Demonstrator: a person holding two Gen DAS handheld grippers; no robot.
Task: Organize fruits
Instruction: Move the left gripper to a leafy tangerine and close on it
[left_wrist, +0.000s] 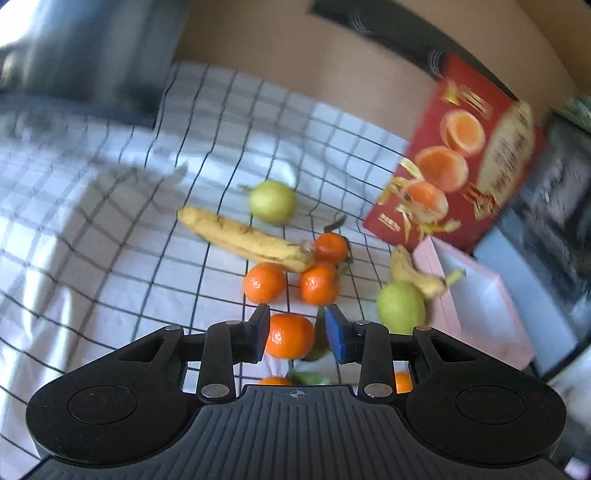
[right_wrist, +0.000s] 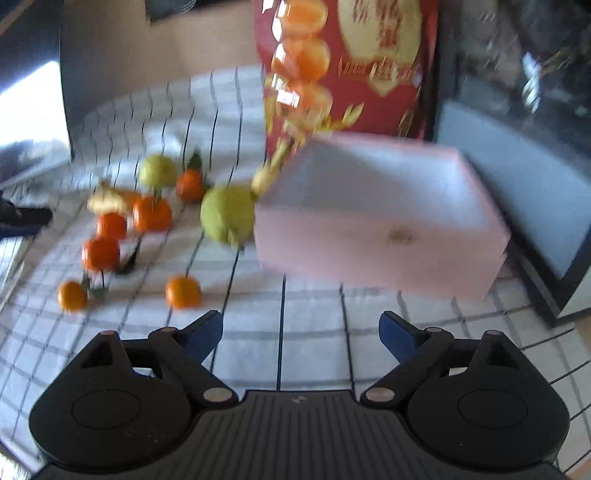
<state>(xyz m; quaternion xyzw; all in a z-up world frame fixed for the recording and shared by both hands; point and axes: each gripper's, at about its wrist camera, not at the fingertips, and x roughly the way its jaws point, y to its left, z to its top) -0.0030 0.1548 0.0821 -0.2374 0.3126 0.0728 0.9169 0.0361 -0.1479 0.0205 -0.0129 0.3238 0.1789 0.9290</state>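
With the left gripper (left_wrist: 297, 334) half-open around the round orange mandarin (left_wrist: 290, 336), centre both pads before squeezing, while the right gripper (right_wrist: 301, 334), spread wide and empty, waits short of the open pink rectangular box (right_wrist: 380, 236).

Left wrist view looks down over its tool (left_wrist: 297, 332), close above the mandarins (left_wrist: 290, 335), facing the red carton (left_wrist: 461, 155). Right wrist view sits farther back, facing the pink box (right_wrist: 380, 236). Both share the checked cloth (left_wrist: 110, 221), fruit, box and carton.

Loose tangerines (left_wrist: 264, 282), 2 bananas (left_wrist: 245, 239), 2 green pears (left_wrist: 272, 202) scattered beside open pink box (right_wrist: 380, 251)
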